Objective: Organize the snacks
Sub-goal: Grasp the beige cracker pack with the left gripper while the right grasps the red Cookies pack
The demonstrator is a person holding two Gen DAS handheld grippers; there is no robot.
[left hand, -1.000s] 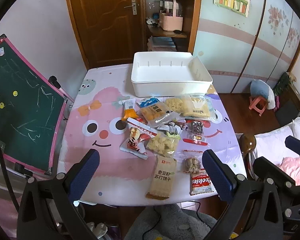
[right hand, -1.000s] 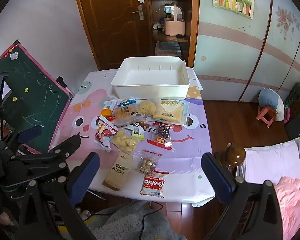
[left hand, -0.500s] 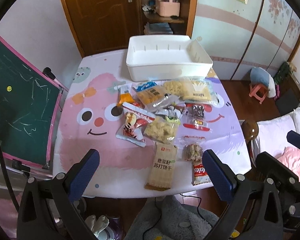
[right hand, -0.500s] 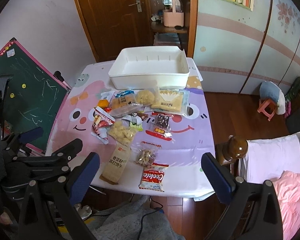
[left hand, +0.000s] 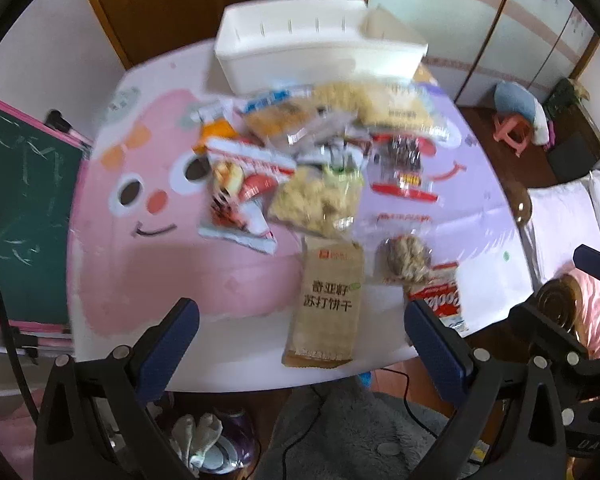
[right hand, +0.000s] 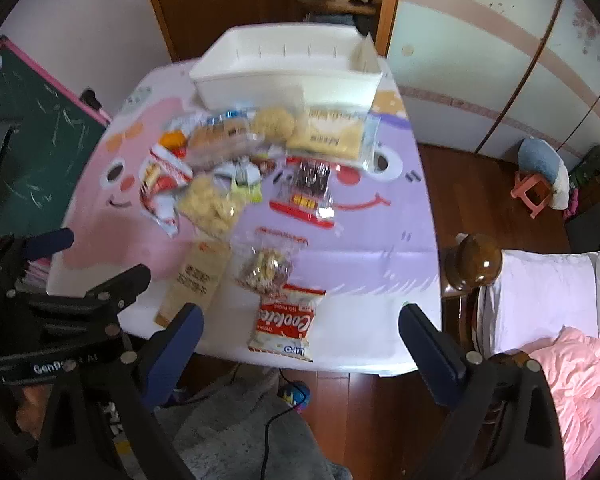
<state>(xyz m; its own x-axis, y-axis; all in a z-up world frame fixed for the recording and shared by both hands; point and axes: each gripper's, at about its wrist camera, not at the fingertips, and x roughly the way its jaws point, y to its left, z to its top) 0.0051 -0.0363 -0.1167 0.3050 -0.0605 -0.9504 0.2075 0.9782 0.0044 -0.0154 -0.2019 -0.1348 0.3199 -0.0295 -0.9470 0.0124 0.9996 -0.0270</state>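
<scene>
Snack packets lie scattered mid-table on the cartoon tablecloth (left hand: 112, 272), none in the white bin (right hand: 284, 76) at the far edge yet. Nearest: tan cracker pack (left hand: 327, 300) at the front edge, clear nut pouch (left hand: 405, 258) just beside it, Cookies bag (right hand: 286, 326) overlapping the pouch's near end. All look light, soft film, crinkly and likely slippery; contents probably crush easily, so pinch a sealed end seam or a flat edge, not the middle. Cracker pack seems stiffest, take it across the short width. Left gripper (left hand: 300, 344) spread wide, empty, above the front edge. Right gripper (right hand: 300, 344) also wide apart, empty, over the Cookies bag
</scene>
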